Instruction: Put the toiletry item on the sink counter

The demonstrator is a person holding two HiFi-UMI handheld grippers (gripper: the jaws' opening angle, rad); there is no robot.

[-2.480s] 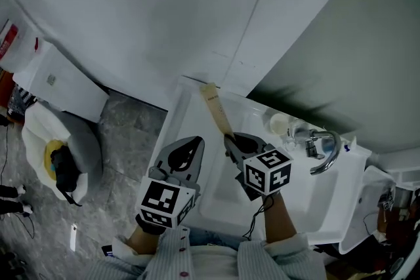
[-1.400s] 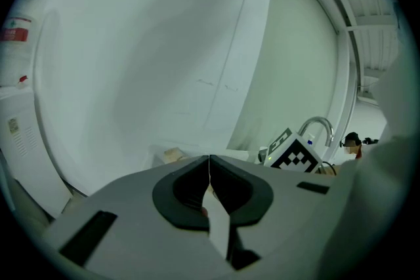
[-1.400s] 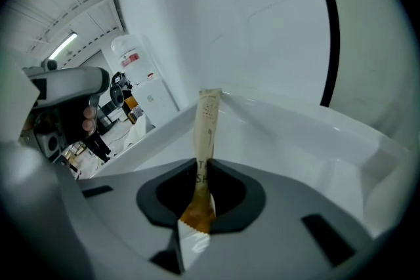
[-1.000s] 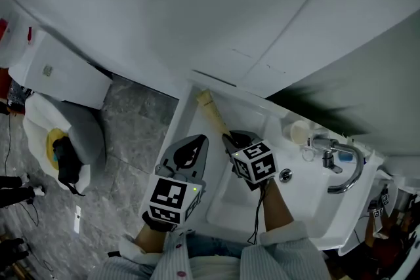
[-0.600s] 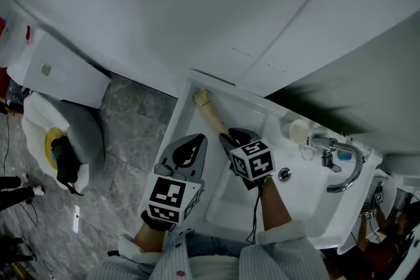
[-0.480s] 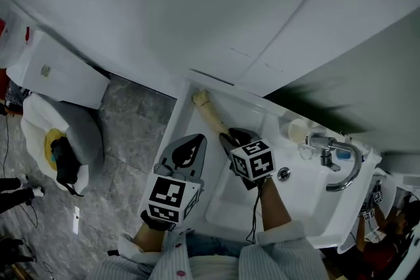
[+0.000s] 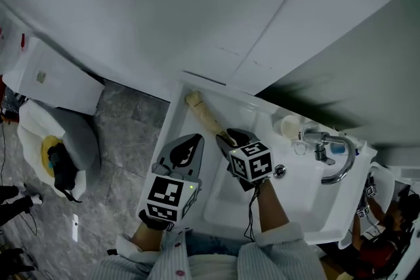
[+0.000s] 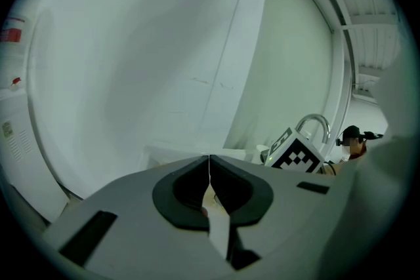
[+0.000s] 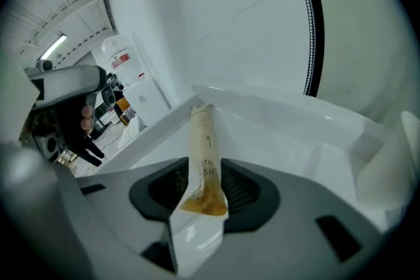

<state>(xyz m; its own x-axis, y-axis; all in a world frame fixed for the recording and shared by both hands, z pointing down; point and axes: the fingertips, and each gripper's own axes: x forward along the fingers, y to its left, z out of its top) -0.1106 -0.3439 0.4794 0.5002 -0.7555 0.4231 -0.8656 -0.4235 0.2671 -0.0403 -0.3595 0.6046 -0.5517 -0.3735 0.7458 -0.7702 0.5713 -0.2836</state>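
Right gripper (image 9: 205, 190) has just spread its fingers (image 9: 244, 192) wide, so the toothbrush packet (image 9: 201, 141) lies loose between them on the tabletop (image 7: 180, 122), looks delivered. Left gripper (image 8: 209, 174) sits closed, empty.

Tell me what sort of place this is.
Most likely a bathroom. There is a white sink with a chrome tap, what looks like a toilet beside it on a grey floor, and a sachet lying on the sink's edge.
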